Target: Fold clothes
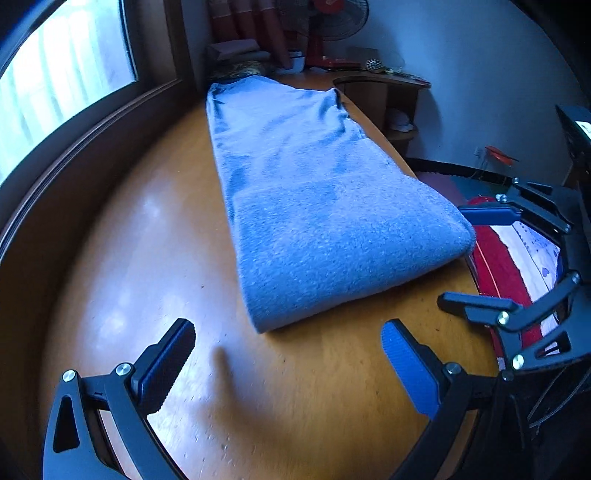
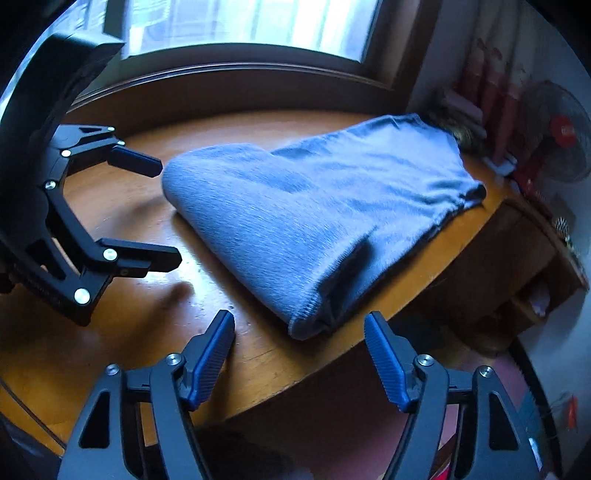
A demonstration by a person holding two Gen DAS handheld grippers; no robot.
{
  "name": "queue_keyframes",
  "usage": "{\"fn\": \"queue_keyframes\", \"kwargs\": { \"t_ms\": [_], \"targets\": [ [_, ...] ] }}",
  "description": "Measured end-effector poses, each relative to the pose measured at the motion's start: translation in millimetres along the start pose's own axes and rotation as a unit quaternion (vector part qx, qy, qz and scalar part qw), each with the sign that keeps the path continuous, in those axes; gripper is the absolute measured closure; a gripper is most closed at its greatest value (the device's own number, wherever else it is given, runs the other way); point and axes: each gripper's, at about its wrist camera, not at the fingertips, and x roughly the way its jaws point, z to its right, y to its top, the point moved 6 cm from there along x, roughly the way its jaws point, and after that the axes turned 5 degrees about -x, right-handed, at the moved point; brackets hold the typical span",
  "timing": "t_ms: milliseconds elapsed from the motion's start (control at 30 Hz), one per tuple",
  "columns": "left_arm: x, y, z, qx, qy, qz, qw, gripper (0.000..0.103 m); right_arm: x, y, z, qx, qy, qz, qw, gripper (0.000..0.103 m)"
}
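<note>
- A folded blue fleece garment is lying along a glossy wooden table, its rounded fold end facing both grippers and one long side reaching the table's edge.
- The left gripper is hovering over bare wood just short of the fold, jaws standing wide apart with nothing between them.
- The right gripper is hanging at the garment's near corner by the table edge, jaws apart, not touching the cloth.
- A window is glowing behind the table.

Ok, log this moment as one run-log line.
step: fold | folded blue knitted garment flat on wooden table | left gripper open, empty | right gripper open, empty
</note>
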Motion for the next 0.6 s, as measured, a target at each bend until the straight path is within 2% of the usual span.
{"fn": "queue_keyframes", "kwargs": {
  "t_ms": [133, 267, 367, 433, 500, 600],
  "targets": [
    [7, 4, -2, -0.015, -0.014, 0.003, 0.9998, 0.001, 5, 2, 6, 0.026, 0.008, -0.001, 1.000, 0.037],
    [17, 9, -3, -0.023, -0.020, 0.004, 0.9995, 0.001, 7, 4, 10, 0.037, 0.011, 0.001, 0.999, 0.045],
    [20, 7, -1, -0.021, -0.024, 0.000, 0.9995, 0.009, 7, 6, 7, 0.031, 0.015, 0.005, 0.999, 0.056],
    [19, 6, 3, -0.016, -0.026, 0.000, 0.9995, 0.011, 7, 7, 3, 0.022, 0.012, 0.007, 1.000, 0.059],
    [15, 6, 10, -0.016, -0.043, 0.004, 0.9990, 0.022, 6, 8, 1, 0.015, 0.011, 0.007, 1.000, 0.063],
    [10, 9, 17, -0.019, -0.060, 0.008, 0.9980, 0.024, 3, 7, 3, 0.025, 0.026, 0.004, 0.999, 0.071]
  ]
}}
